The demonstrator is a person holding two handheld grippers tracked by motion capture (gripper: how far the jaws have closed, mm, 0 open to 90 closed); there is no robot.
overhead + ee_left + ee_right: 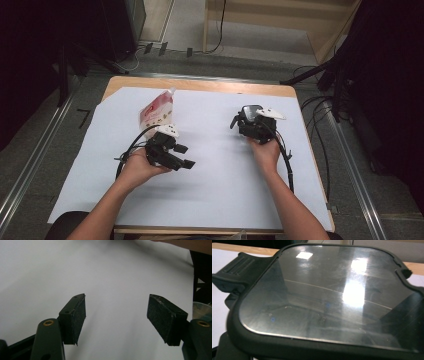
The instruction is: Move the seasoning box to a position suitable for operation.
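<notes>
A red and white spouted pouch (157, 112) stands on the white sheet (210, 170) at the back left. Just in front of it, my left gripper (186, 156) rests low over the sheet, pointing right. Its pads (75, 317) stand wide apart over bare sheet (115, 272), so my left gripper (116, 317) is open and holds nothing. My right gripper (250, 122) at the back right carries a black-framed device with a glossy dark screen (251, 110). Seen close up, the device (329, 297) tilts up and hides the jaws beneath it.
The wooden table edge (200, 85) runs behind the sheet. Cables (289, 165) trail from both grippers across the table. Dark stands and gear flank the table on both sides. A forearm (182, 243) crosses the top right of the left gripper view.
</notes>
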